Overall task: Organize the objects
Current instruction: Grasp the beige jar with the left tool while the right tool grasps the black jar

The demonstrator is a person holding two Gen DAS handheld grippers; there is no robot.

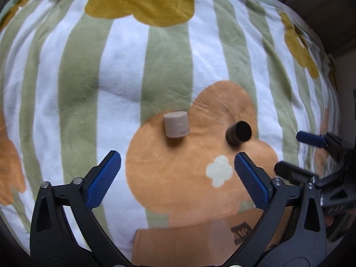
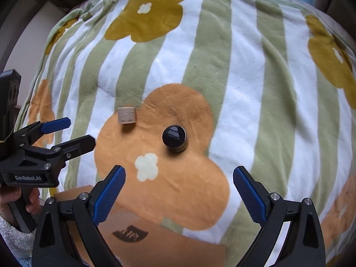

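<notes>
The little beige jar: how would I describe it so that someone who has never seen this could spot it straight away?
Find the big orange flower printed on the green-and-white striped blanket. Two small containers stand on it; the beige jar sits at its upper left edge. It is a squat, pale cylinder with a flat lid and small print on its side, while its neighbour, the dark bottle, has a glossy black cap.

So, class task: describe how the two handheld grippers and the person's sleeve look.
Both the left gripper and the right gripper have black frames, silver bolts and blue ribbed fingertip pads. The left one's body carries white lettering. The sleeve is white and fluffy.
</notes>
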